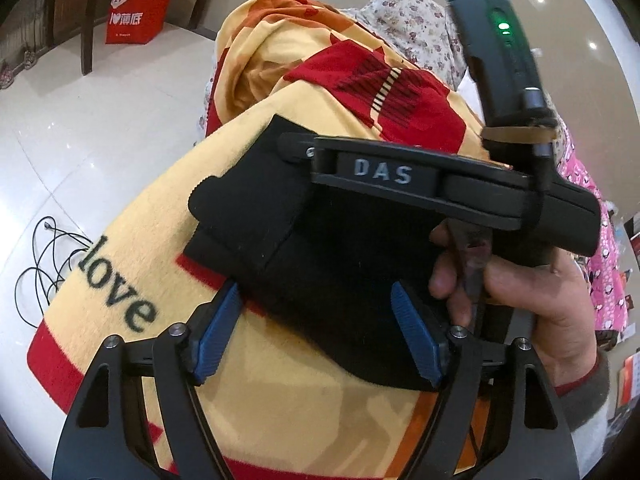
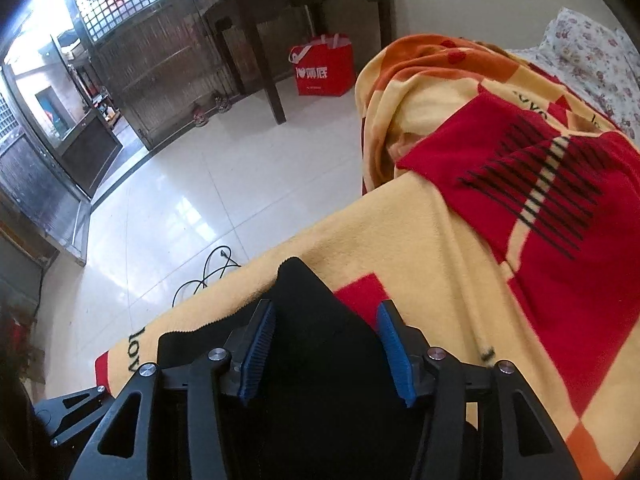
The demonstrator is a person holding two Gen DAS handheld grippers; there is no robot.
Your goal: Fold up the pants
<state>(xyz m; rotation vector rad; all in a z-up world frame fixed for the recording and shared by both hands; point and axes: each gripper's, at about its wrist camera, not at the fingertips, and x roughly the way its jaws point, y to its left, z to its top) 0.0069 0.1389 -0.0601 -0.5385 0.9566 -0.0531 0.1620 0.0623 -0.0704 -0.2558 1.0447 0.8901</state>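
Note:
The black pants [image 1: 280, 216] lie folded into a small bundle on a yellow and red blanket [image 1: 248, 380]. My left gripper [image 1: 316, 332] is open just above the bundle's near part, its blue pads [image 1: 214, 340] apart on either side. The right gripper's body, marked DAS [image 1: 384, 172], lies over the bundle's far part, held by a hand [image 1: 520, 300]. In the right wrist view the pants [image 2: 316, 344] fill the space between the open right gripper's [image 2: 326, 354] blue pads [image 2: 258, 354], a pointed corner sticking out ahead.
The blanket [image 2: 400, 248] covers a bed whose left edge drops to a white tiled floor [image 2: 160, 200]. A black cable [image 1: 44, 264] lies on the floor. A red paper bag [image 2: 322, 66] stands by a dark wooden table [image 2: 296, 0]. Floral bedding [image 1: 412, 28] lies beyond.

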